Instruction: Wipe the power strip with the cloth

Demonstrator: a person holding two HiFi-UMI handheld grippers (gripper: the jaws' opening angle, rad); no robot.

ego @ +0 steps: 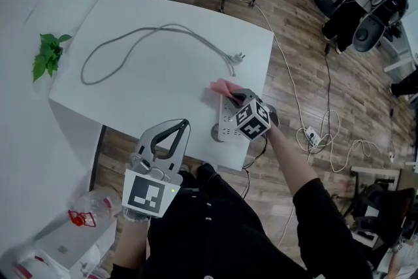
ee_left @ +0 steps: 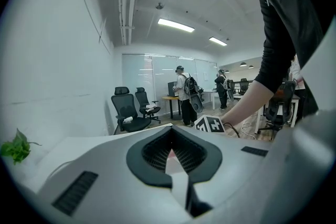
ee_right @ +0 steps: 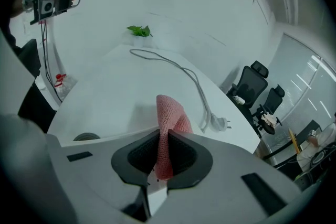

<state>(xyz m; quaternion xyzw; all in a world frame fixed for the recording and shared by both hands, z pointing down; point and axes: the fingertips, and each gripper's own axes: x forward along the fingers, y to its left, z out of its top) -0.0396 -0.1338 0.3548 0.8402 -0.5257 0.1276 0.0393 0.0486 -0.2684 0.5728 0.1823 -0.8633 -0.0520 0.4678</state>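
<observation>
A person is wiping down a white power strip [ego: 224, 121] that is lying at the near right edge of a white table [ego: 130, 85]. The right gripper [ego: 236, 100] is clamping a pink cloth [ego: 222, 85] between its closed jaws and holding it at the strip's far end. Whether fabric and strip are actually touching cannot be told. The left gripper [ego: 185, 125] is hanging off the table near the person's body, its jaws together on nothing and taking no part. The wiping step appears to be just getting under way. The next move is likely calling for a drag of the cloth along the strip toward the person, with enough downward pressure to keep the fabric in contact. The idle gripper could be steadying the strip so close to the edge. Only the head view is showing the strip itself, along with the round grommet [ego: 214, 134] beside it. The right gripper view is hiding the strip under its own body. It is, however, showing the cloth standing folded between the pads, the grey cable [ee_right: 178, 68] running to its loose plug [ee_right: 223, 123], and a green plant [ee_right: 139, 31] by the wall. The left gripper view is looking over the table into the office, taking in black chairs [ee_left: 128, 110] and people standing [ee_left: 185, 97].
</observation>
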